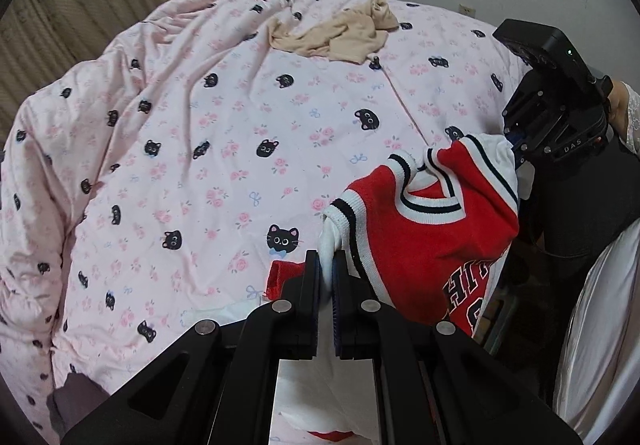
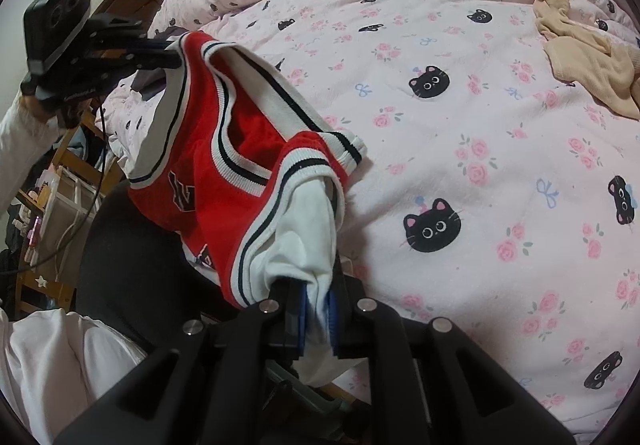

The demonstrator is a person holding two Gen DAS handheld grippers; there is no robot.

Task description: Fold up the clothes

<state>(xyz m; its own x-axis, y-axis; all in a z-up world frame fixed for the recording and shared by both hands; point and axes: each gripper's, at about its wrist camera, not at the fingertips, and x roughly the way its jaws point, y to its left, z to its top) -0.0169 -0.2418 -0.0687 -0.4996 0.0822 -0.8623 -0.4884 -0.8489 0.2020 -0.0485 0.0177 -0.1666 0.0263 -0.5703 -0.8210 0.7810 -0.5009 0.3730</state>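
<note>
We list one red knitted basketball jersey (image 1: 420,245) with white-and-black striped trim and white sleeves, hanging stretched above the bed's edge; and one crumpled beige garment (image 1: 340,33), lying farther back on the bed.

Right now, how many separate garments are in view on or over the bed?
2. A red jersey with white sleeves hangs over the bed's near edge, clamped between the left gripper and right gripper. A beige garment lies crumpled farther back on the quilt. Others may be hidden.

both tools angle downward, left tool (image 1: 327,261) and right tool (image 2: 316,295) clamped tight.
</note>
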